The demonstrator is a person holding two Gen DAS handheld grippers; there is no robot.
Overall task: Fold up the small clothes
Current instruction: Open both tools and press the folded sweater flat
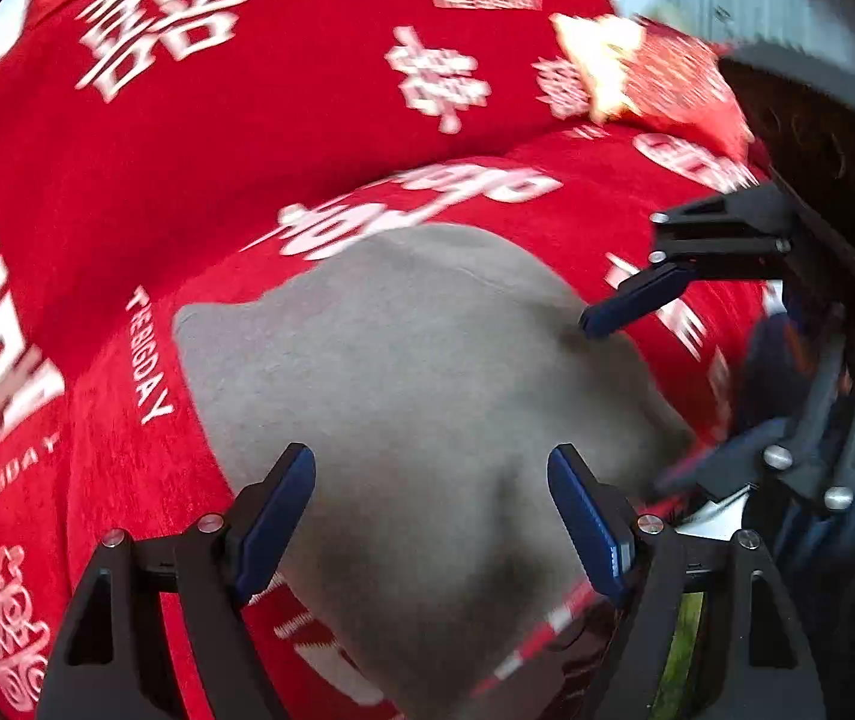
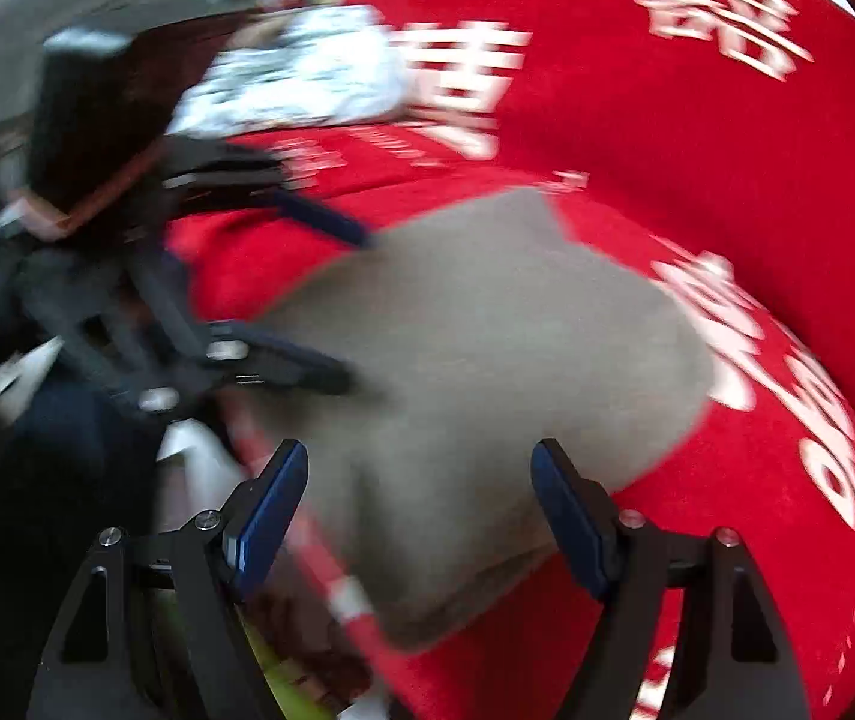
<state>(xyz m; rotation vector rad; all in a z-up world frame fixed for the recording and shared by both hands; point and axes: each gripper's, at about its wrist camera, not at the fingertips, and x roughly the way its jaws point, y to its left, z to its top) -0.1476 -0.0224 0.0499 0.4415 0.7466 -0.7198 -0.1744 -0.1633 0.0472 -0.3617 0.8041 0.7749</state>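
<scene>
A small grey garment [image 1: 415, 372] lies flat on a red cloth [image 1: 247, 150] printed with white characters. My left gripper [image 1: 430, 510] hovers over the garment's near end, open, with nothing pinched between its blue pads. The right gripper [image 1: 628, 402] shows at the right side of this view, open too, beside the garment's right edge. In the right wrist view the same grey garment [image 2: 487, 348] lies under my right gripper [image 2: 421, 504], whose fingers stand wide apart. The left gripper [image 2: 358, 309] is at the garment's left edge. Both views are blurred.
The red cloth [image 2: 667, 120] covers the whole surface. A white patterned fabric [image 2: 307, 78] lies at the far left. A red and yellow patterned item [image 1: 637, 66] sits at the far right. The cloth's striped edge [image 1: 547, 630] runs near the garment's front.
</scene>
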